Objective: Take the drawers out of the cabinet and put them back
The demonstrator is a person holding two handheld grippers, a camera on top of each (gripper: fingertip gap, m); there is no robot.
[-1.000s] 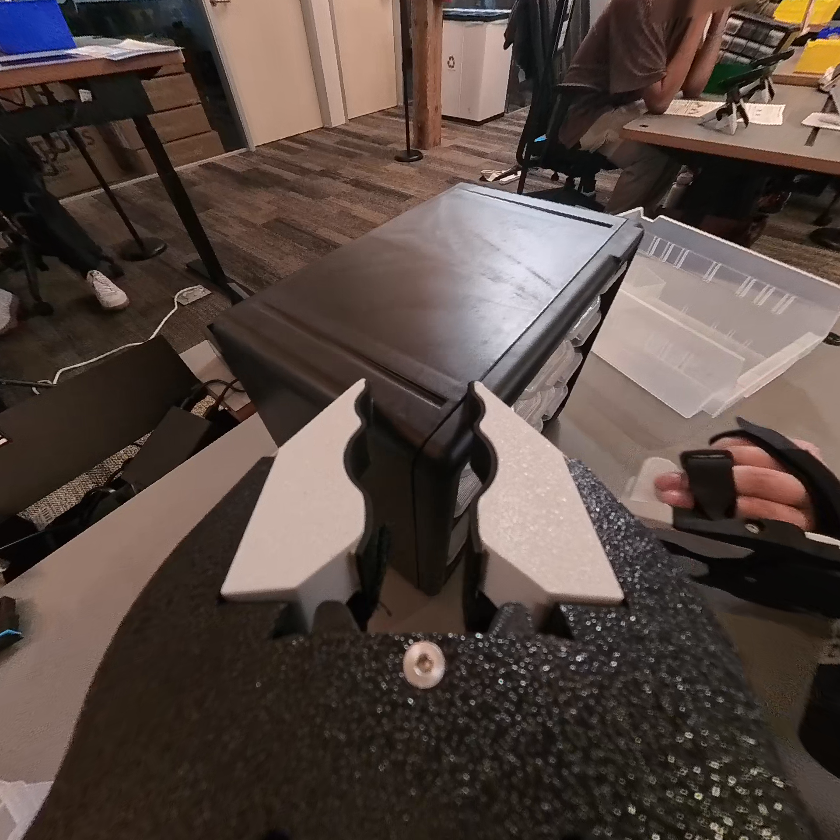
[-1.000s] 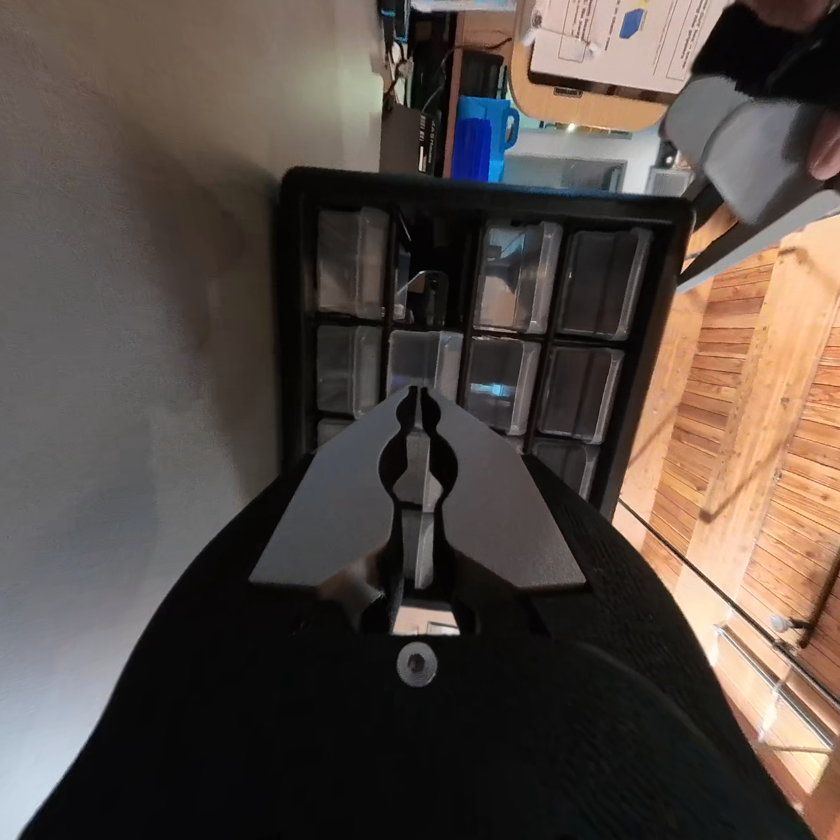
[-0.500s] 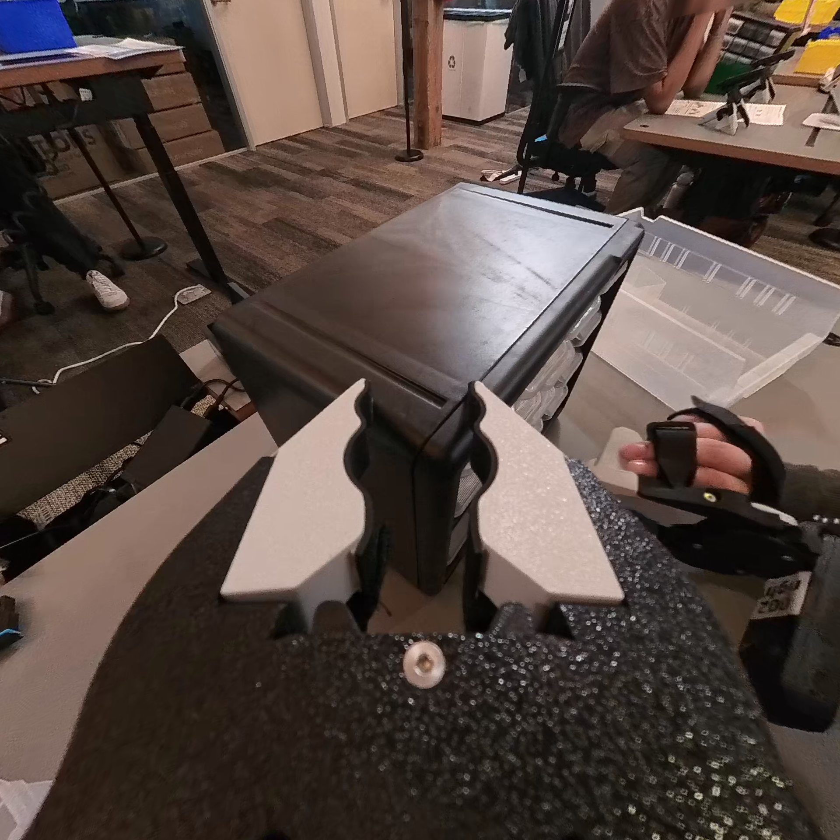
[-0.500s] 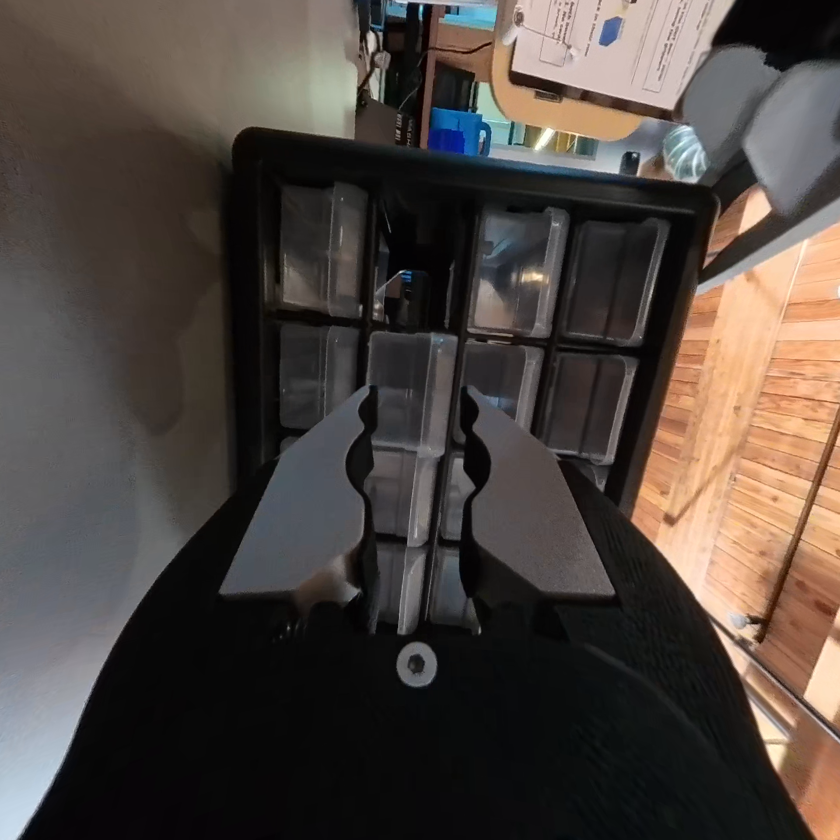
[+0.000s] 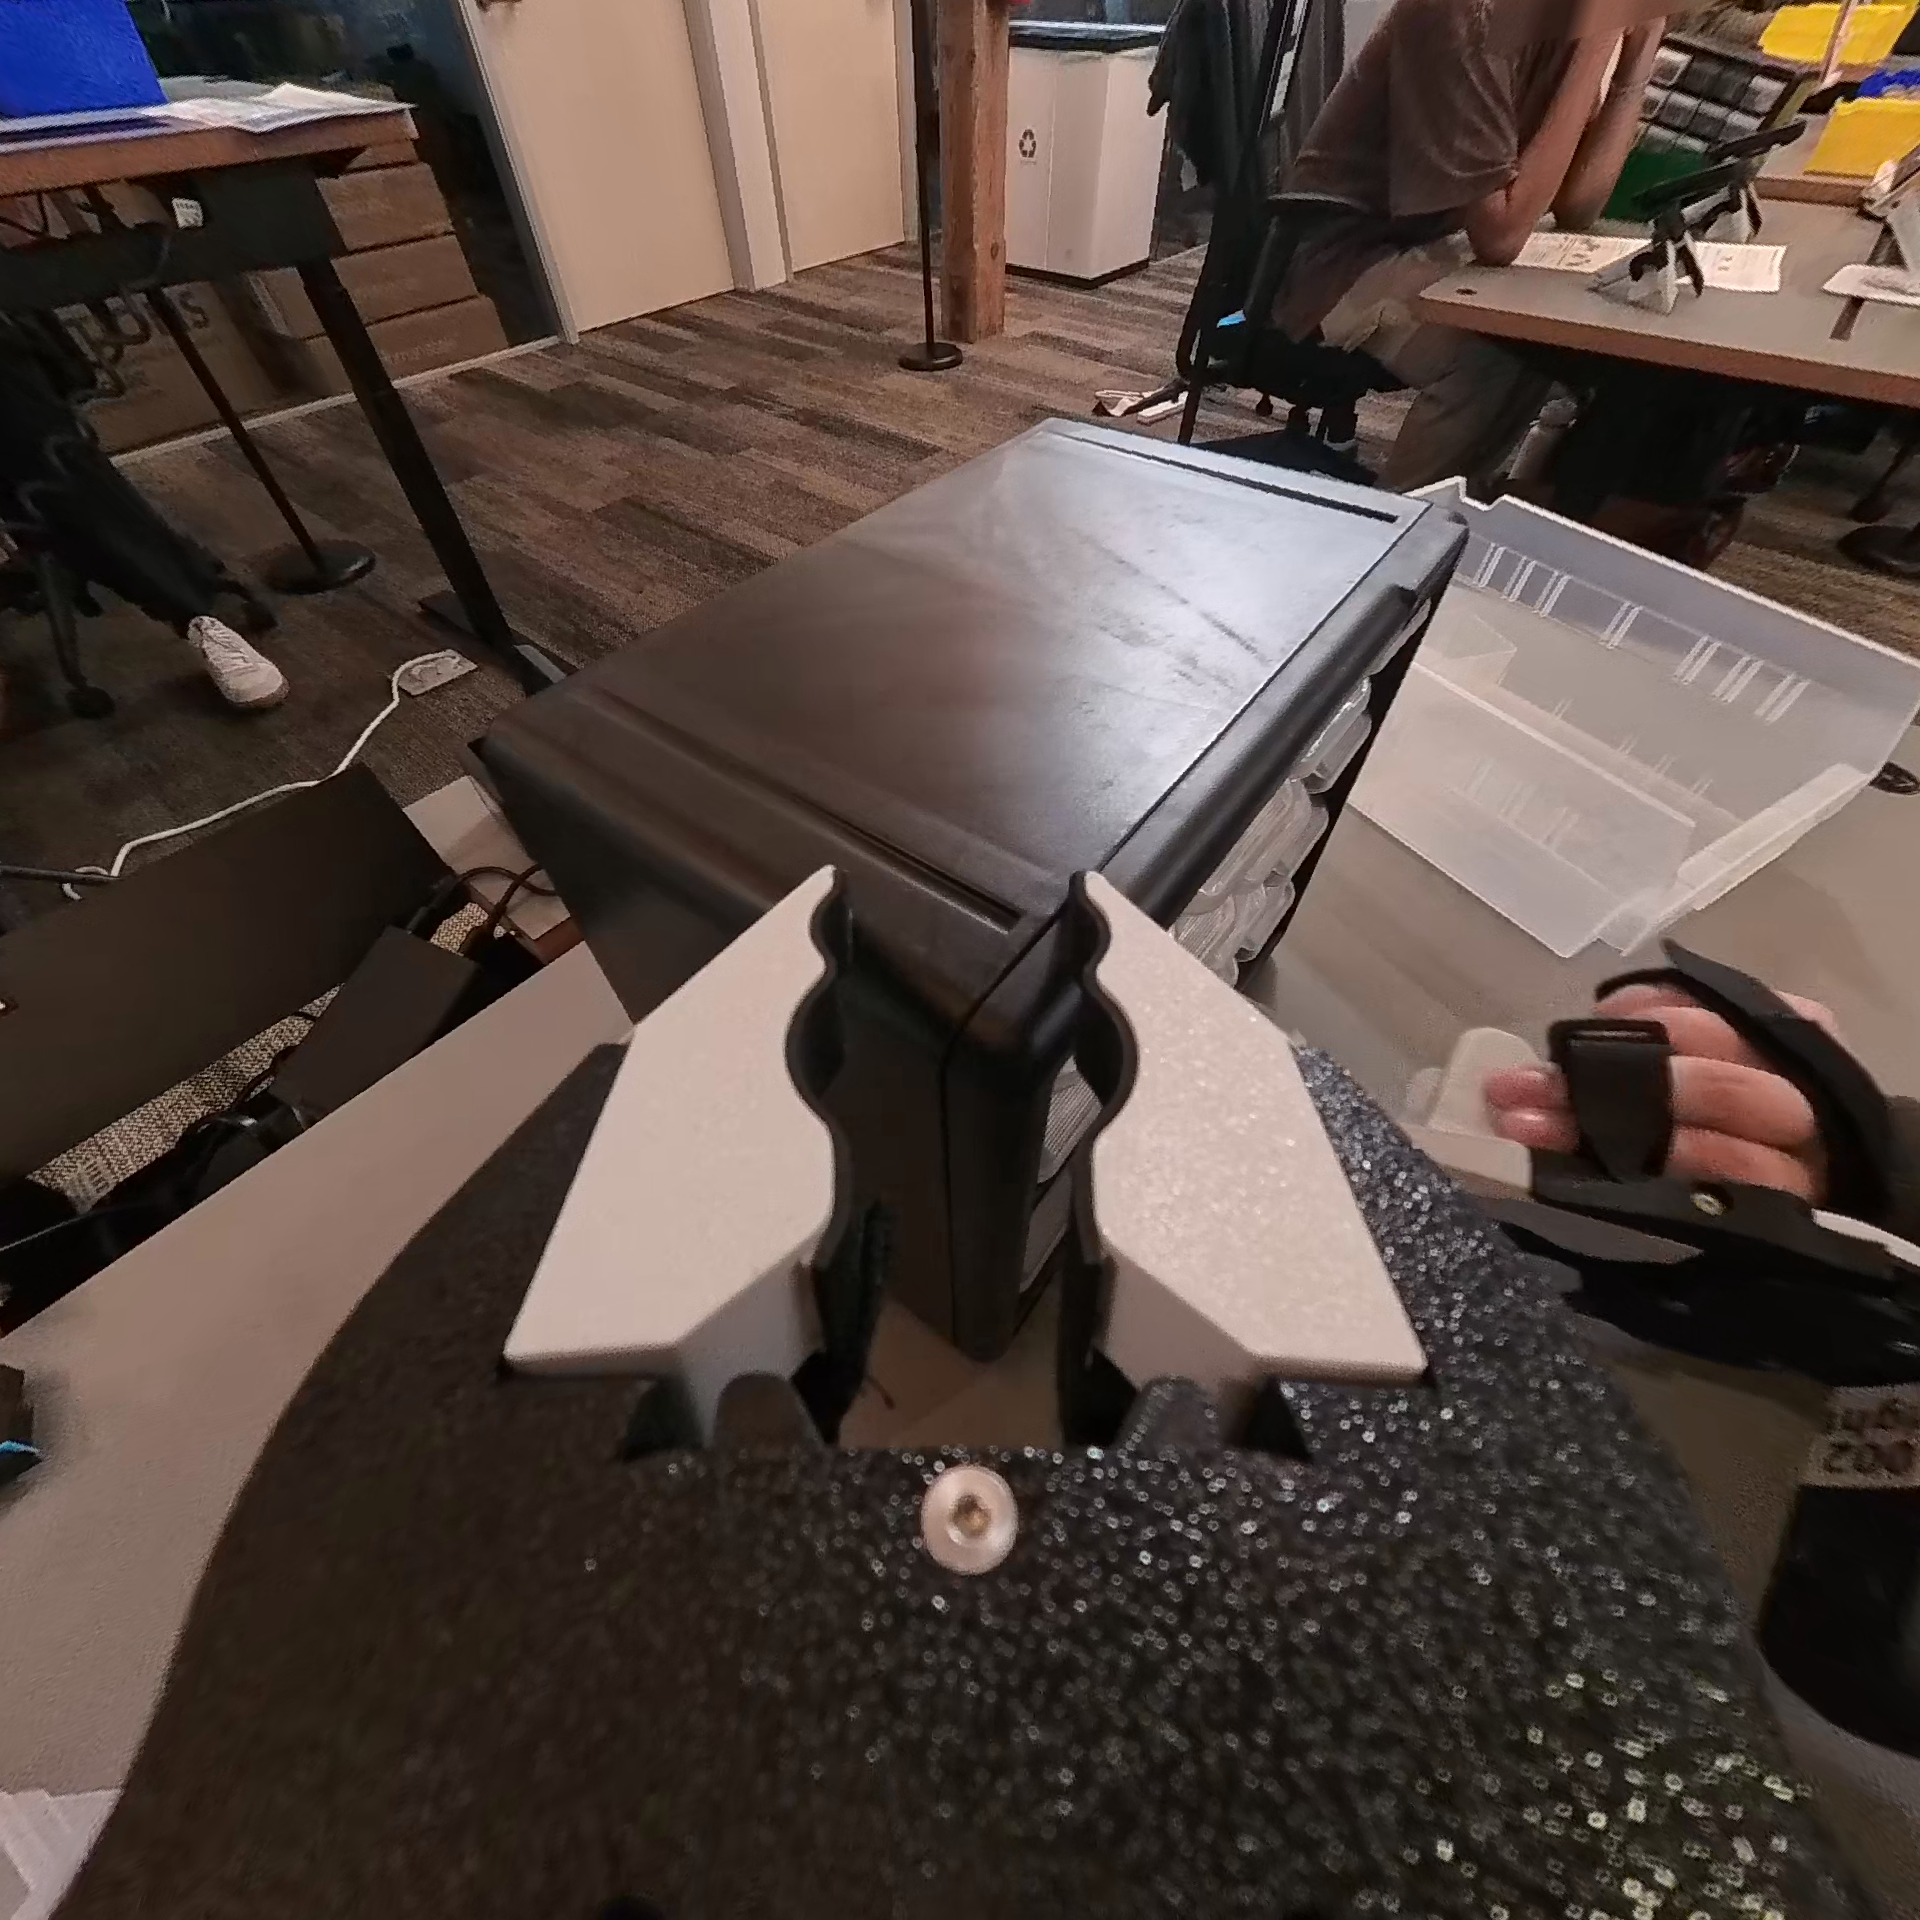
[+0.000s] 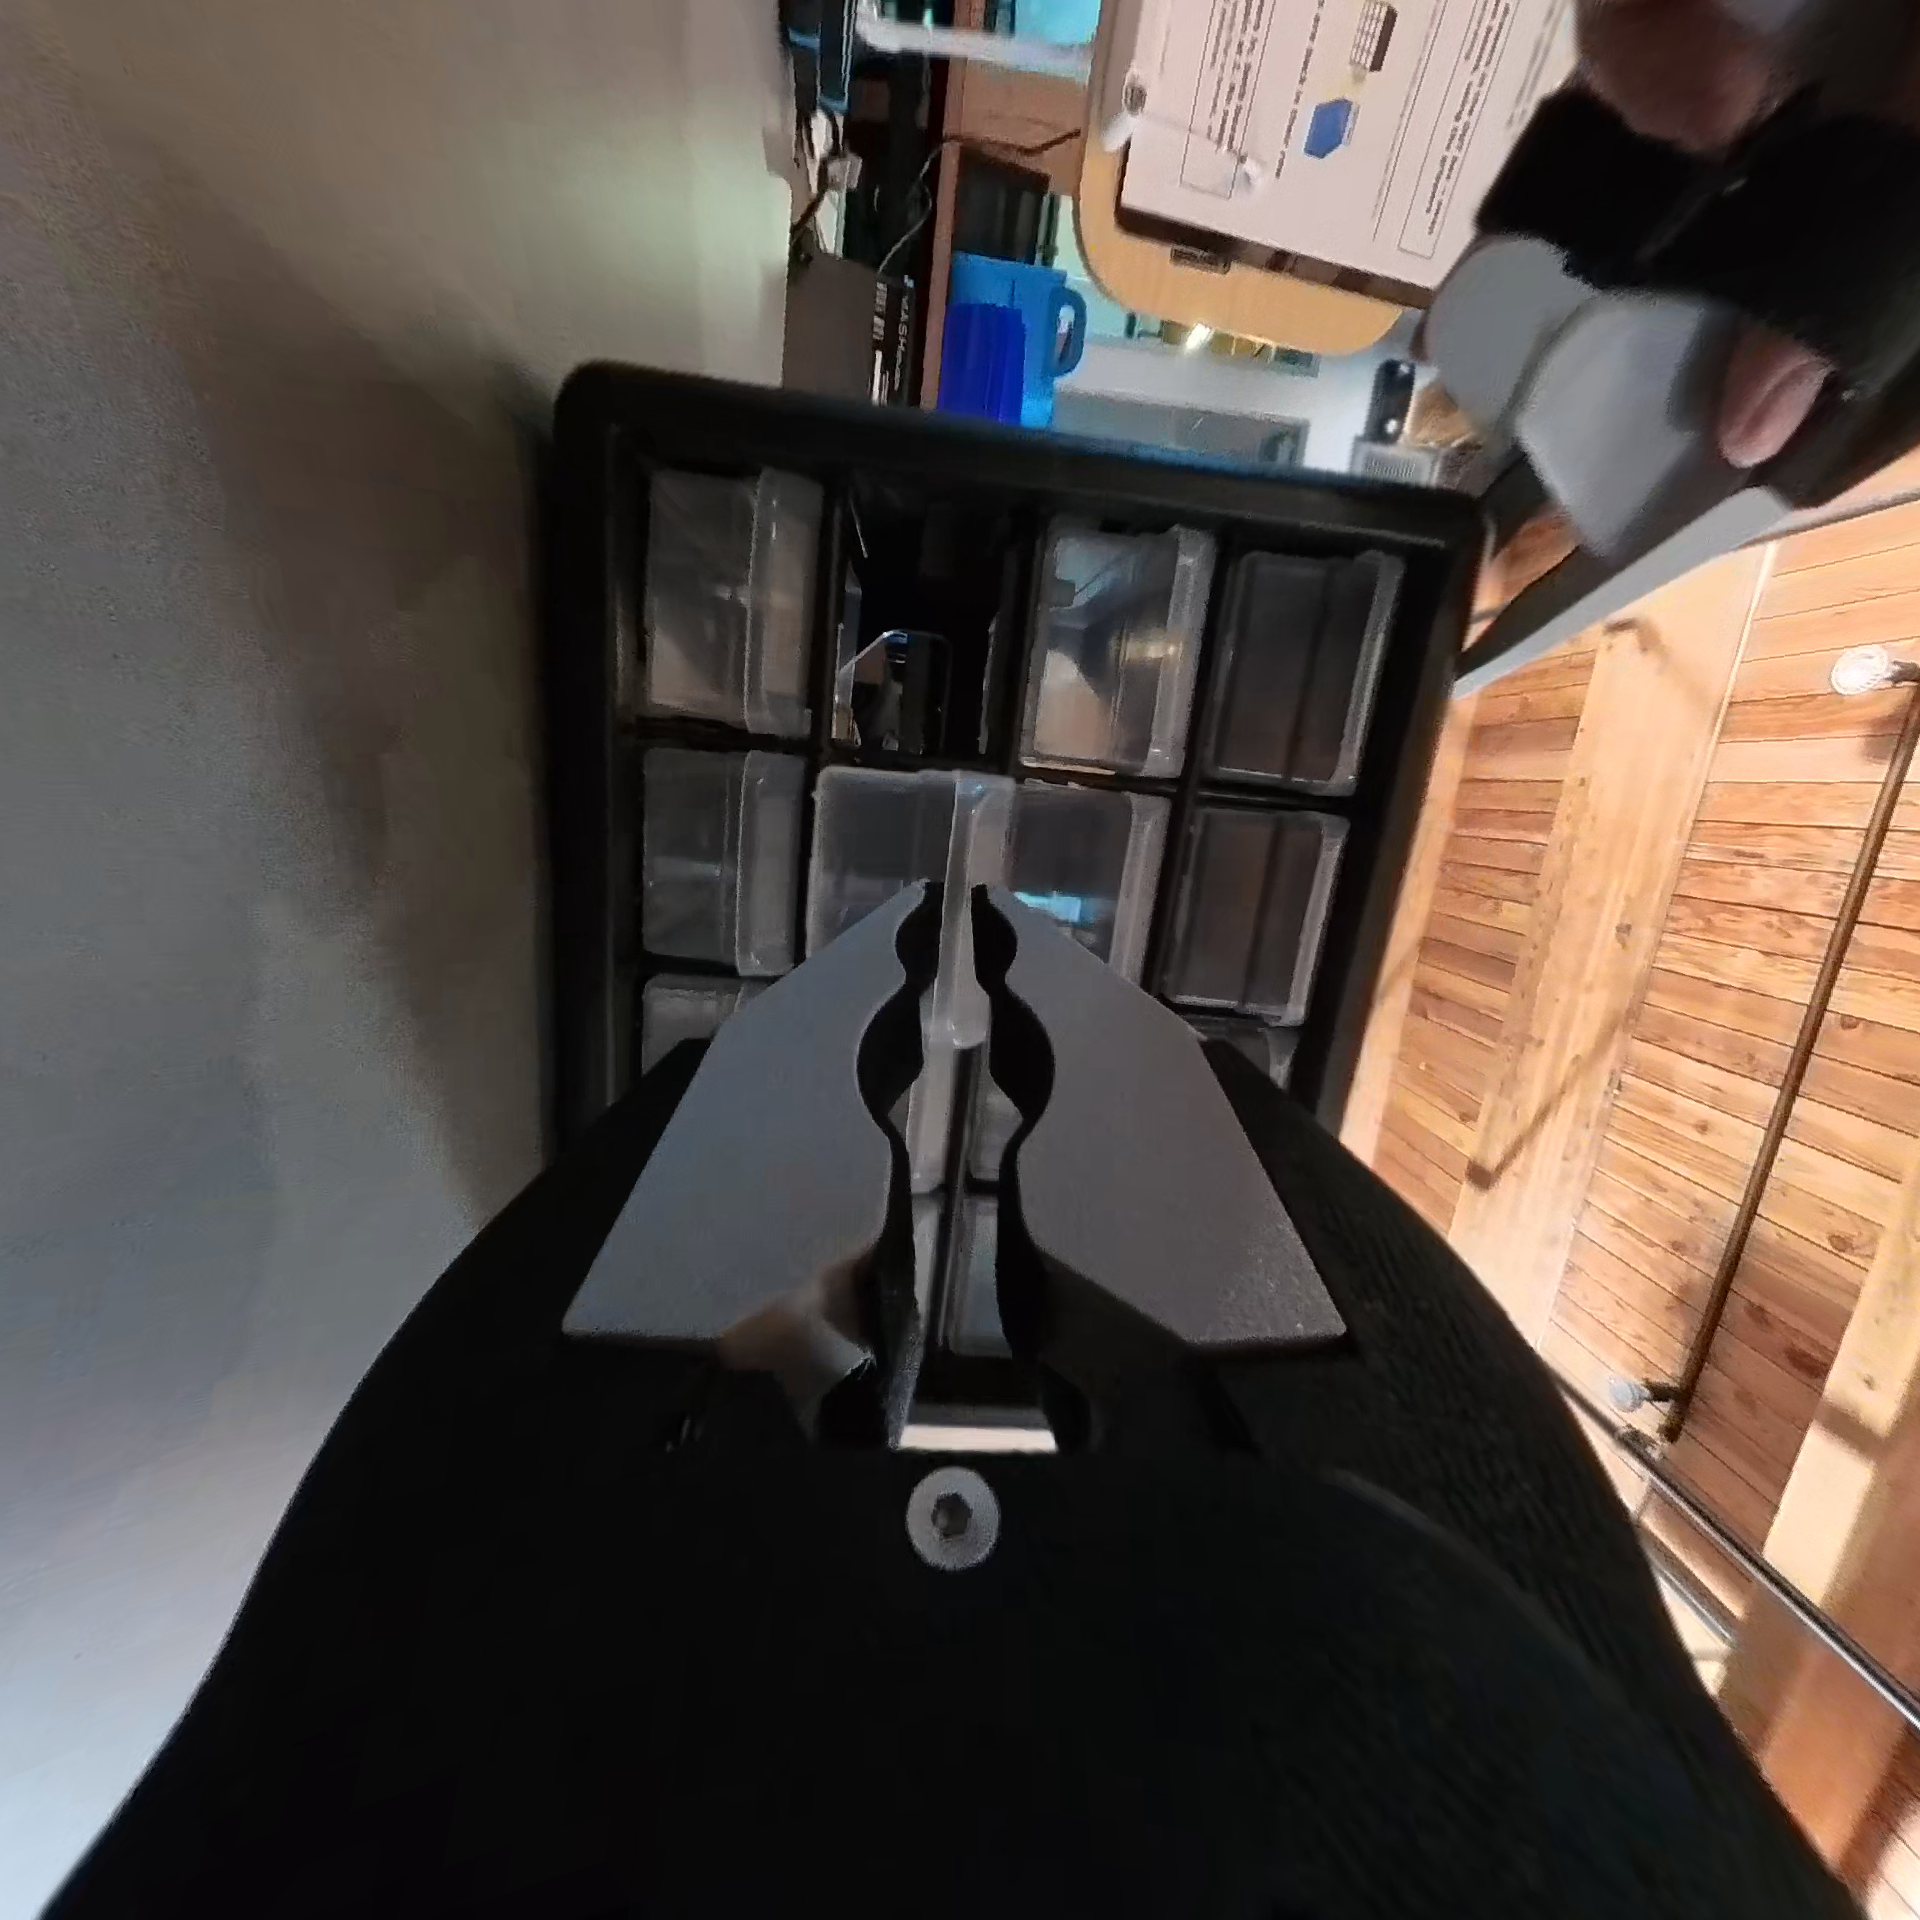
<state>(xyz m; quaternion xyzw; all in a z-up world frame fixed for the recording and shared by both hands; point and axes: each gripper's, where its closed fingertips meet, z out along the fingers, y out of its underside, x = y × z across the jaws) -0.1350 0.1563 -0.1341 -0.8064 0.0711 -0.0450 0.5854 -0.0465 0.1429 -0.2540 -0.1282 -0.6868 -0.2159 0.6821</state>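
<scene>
A black cabinet (image 5: 1039,644) with clear plastic drawers stands on the grey table (image 5: 260,1330). My left gripper (image 5: 956,904) clamps the cabinet's near top corner between its pale fingers. The right wrist view is rolled sideways and faces the cabinet front (image 6: 1392,831). There my right gripper (image 6: 961,894) is shut on the thin handle tab of a clear drawer (image 6: 883,873), which sticks out of its slot. The slot (image 6: 914,623) beside it is dark and open. The right gripper (image 5: 1455,1081) and the hand holding it show at the right of the left wrist view.
A large clear plastic bin (image 5: 1610,727) lies on the table just past the cabinet. The table's edge runs along the left, with cables and dark boxes (image 5: 208,987) below. A person (image 5: 1455,156) sits at another desk behind. The left gripper (image 6: 1621,416) shows blurred at top right.
My right gripper was shut a second ago, opened wide half a second ago, and has now closed on the drawer's handle tab. The left gripper and cabinet have not moved.
</scene>
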